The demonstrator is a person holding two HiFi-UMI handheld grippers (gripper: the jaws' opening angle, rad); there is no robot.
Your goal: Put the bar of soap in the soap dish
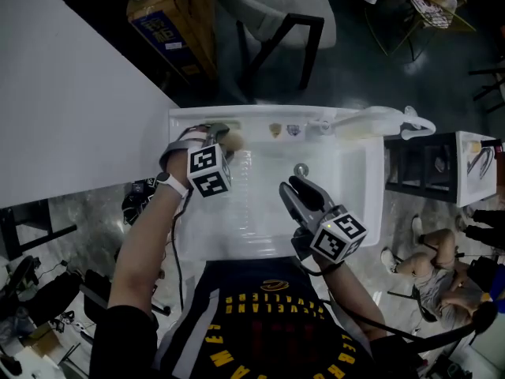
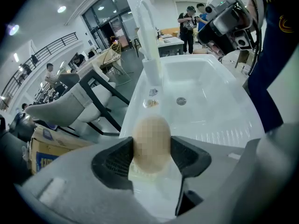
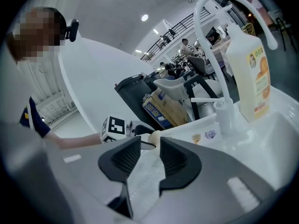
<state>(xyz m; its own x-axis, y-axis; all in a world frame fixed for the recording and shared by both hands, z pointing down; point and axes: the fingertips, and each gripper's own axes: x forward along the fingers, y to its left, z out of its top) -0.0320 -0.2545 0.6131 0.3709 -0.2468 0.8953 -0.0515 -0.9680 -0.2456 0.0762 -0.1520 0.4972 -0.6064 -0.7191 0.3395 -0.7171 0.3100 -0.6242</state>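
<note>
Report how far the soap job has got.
Done: the bar of soap is picked up, clamped in the left tongs. In hand: it hangs at the back corner of the sink, just above what looks like the soap dish; whether they touch I cannot tell. Left: seat the soap in the dish and let go. The right tongs stand open and empty over the sink.

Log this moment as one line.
left gripper: shut on bar of soap, at sink corner | right gripper: open, empty, over sink
</note>
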